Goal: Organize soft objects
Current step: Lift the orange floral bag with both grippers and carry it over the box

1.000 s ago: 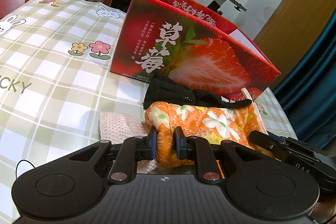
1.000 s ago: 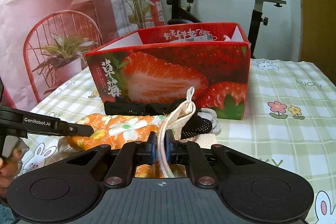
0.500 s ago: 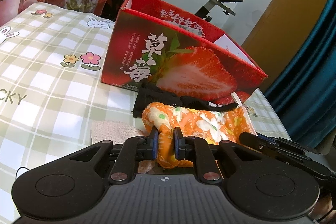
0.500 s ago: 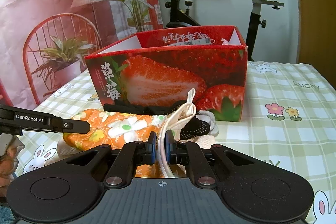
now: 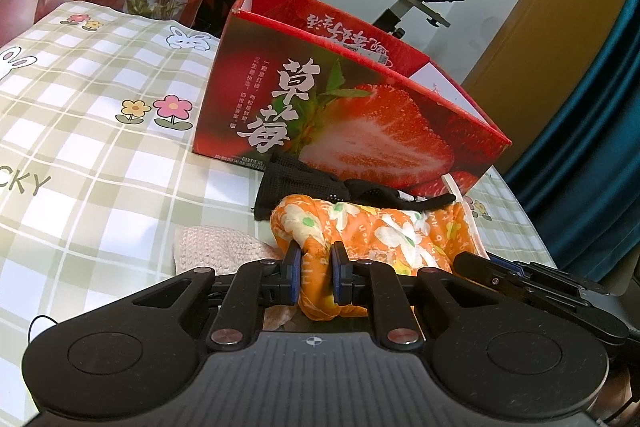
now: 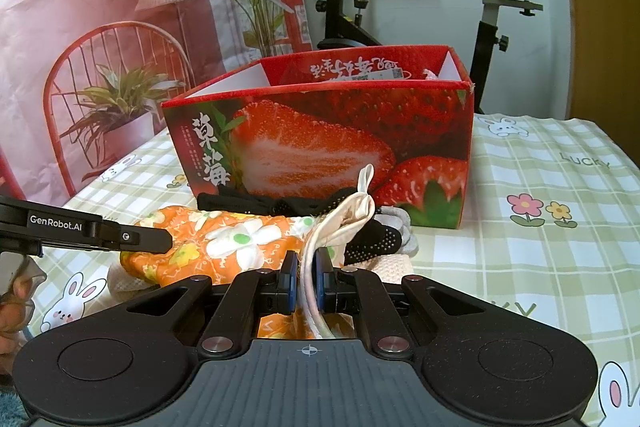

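Two grippers pinching the orange flowered cloth in front of the strawberry box

The strawberry box (image 6: 320,143) is standing open-topped on the checked tablecloth (image 5: 80,155), and the orange cloth (image 5: 376,231) is lying just in front of it, on top of a black mesh piece (image 5: 296,179) and a pale knitted cloth (image 5: 212,247). The left gripper (image 5: 316,271) is clamped on a bunched fold at one end; the right gripper (image 6: 306,281) is clamped on the cream trim and cord (image 6: 348,215) at the other end. The cloth is looking light, limp and thin (it will likely sag between the two holds), so gripping thick folds and the stitched edge seems safest, since a single layer could slip out.
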